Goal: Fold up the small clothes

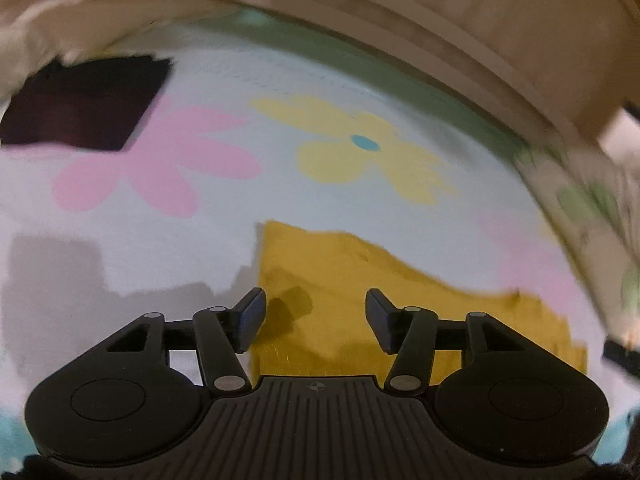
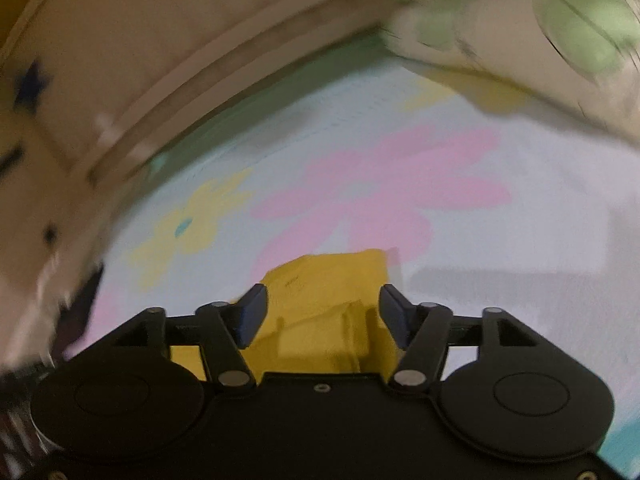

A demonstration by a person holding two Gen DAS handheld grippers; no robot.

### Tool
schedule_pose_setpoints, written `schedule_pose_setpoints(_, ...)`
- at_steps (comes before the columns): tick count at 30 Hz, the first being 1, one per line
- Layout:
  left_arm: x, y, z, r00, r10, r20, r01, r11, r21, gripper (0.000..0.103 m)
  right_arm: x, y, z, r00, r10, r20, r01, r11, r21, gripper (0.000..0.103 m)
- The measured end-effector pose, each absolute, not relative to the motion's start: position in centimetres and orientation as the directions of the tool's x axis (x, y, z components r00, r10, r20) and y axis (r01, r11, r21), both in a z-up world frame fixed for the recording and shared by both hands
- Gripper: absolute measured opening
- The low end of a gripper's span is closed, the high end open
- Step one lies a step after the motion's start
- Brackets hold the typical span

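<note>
Mustard-yellow cloth (image 1: 360, 300) is spread on the flower-printed sheet (image 1: 224, 92), below both grippers, whose jaws are held apart and empty: left gripper (image 1: 315, 314), right gripper (image 2: 322, 314). A single-layer pinch could drag the fold askew. Counted: one yellow cloth, one dark folded piece (image 1: 80, 104), two grippers.
</note>
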State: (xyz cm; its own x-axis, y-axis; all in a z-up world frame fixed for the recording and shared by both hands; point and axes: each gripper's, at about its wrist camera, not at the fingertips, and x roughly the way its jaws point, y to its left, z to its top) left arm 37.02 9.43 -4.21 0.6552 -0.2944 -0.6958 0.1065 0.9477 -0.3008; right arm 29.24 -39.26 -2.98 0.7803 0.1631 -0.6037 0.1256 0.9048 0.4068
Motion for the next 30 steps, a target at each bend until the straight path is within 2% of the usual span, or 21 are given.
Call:
schedule_pose_setpoints(2,35.6,8.6,-4.3,0.654,-0.28,-0.703,0.157,0.959,-0.236,0.056,28.4,-37.7,-2.9,0.763,0.156,-0.627,0.069,0.945,0.319,0.076)
schedule_pose_setpoints(7,33.4,6.7,-5.7,0.608,-0.274,-0.745,0.26,0.956,-0.14,0.056,26.8,-35.2,-3.7,0.727,0.137,-0.672,-0.017,0.983,0.182,0.076)
schedule_pose_setpoints(11,33.5,5.7,-7.0,0.596,-0.239,-0.767,0.282,0.956,-0.078,0.056,26.4,-33.7,-4.3,0.706,0.132,-0.696,-0.076,0.991,0.111,0.076)
schedule_pose_setpoints(18,35.2,4.4,-7.8,0.629,-0.185,-0.755,0.284,0.959,0.002,0.056,27.5,-31.6,-6.6,0.692,0.006,-0.721,-0.125,0.986,-0.112,0.076)
schedule_pose_setpoints(26,39.4,3.6,-7.9,0.651,-0.172,-0.739,0.272,0.962,0.015,0.057,31.6,-33.5,-6.4,0.732,-0.035,-0.68,-0.016,0.998,-0.068,0.078)
schedule_pose_setpoints(30,41.8,3.8,-8.3,0.636,-0.2,-0.745,0.239,0.97,-0.056,0.057,34.1,-34.9,-6.6,0.733,-0.035,-0.679,0.041,0.999,-0.008,0.078)
